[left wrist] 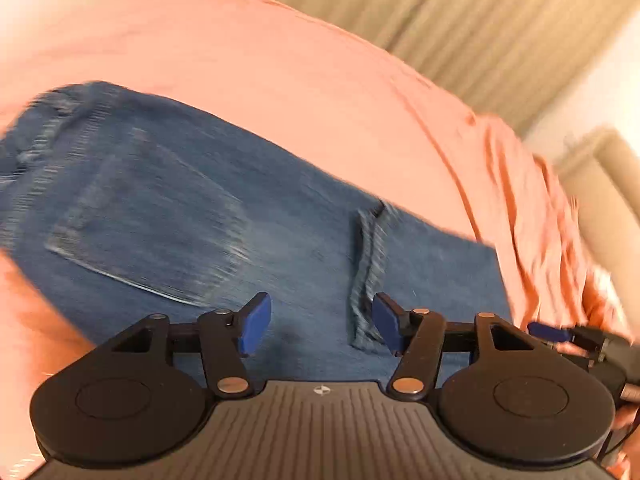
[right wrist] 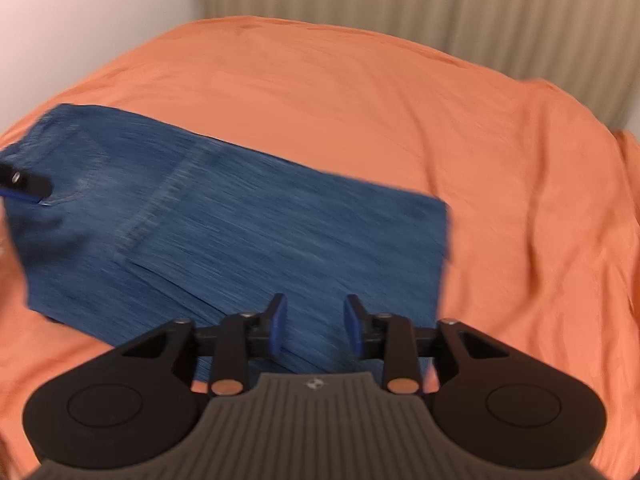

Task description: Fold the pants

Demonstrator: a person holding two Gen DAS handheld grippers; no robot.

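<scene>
Blue jeans (left wrist: 240, 220) lie folded flat on the orange sheet (left wrist: 280, 80), with a back pocket (left wrist: 140, 220) on the left and a hem edge (left wrist: 370, 272) near the middle. My left gripper (left wrist: 322, 324) hovers over them, open, with nothing between its jaws. One blue pad (left wrist: 548, 332) of the right gripper shows at the right edge. In the right wrist view the jeans (right wrist: 240, 240) form a rough rectangle. My right gripper (right wrist: 316, 328) stands open above their near edge, holding nothing. A finger (right wrist: 24, 186) of the left gripper shows at the far left, over the jeans.
The orange sheet (right wrist: 400, 120) covers a bed and is wrinkled toward the right side (right wrist: 540, 220). A beige ribbed panel (right wrist: 400, 8) stands behind the bed, and a white wall (right wrist: 80, 20) is at the left. Both views are motion-blurred.
</scene>
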